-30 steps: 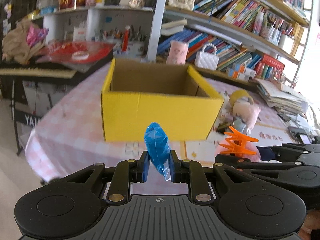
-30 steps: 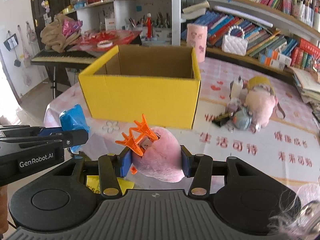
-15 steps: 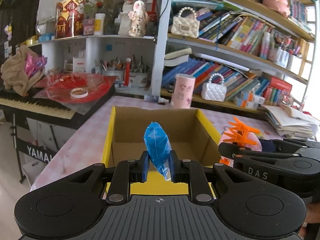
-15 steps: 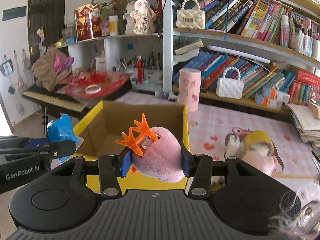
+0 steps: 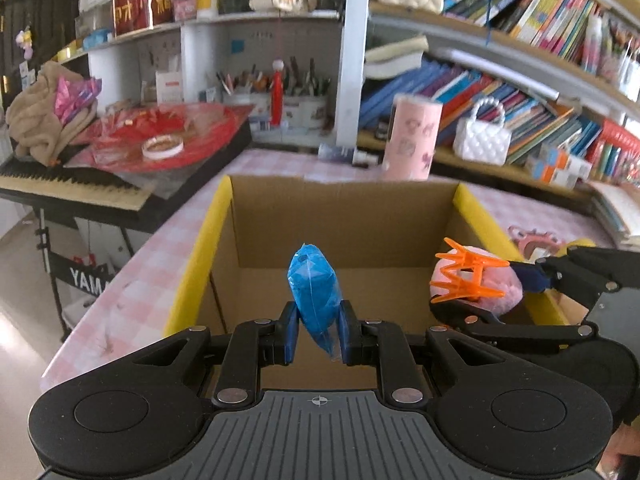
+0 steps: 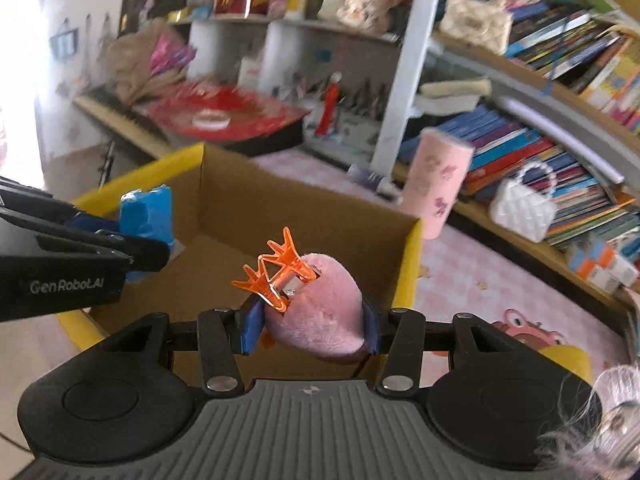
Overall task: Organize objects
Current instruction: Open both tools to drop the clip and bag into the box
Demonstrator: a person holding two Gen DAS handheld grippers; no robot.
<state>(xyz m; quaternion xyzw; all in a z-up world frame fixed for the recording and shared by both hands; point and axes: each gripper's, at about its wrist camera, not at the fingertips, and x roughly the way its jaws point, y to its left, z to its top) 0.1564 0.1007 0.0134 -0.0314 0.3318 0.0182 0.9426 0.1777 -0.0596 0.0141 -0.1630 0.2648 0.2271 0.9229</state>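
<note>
Both hand-held grippers hover over the open top of a yellow cardboard box [image 5: 192, 276] on the pink-checked counter [image 5: 152, 264]: the left hand-held gripper [image 5: 316, 332] is clamped on a small blue plastic-wrapped packet [image 5: 314, 292], and the right hand-held gripper [image 6: 310, 330] is clamped on a pink plush ball [image 6: 320, 312] with an orange claw hair clip [image 6: 272, 272] fixed to its top. What shows of the box's brown interior looks bare, with its floor visible beneath both held things. Beyond the box stands a pink cylindrical container [image 5: 412, 136], and a pink cartoon-faced item [image 6: 528, 328] lies on the counter to the right.
</note>
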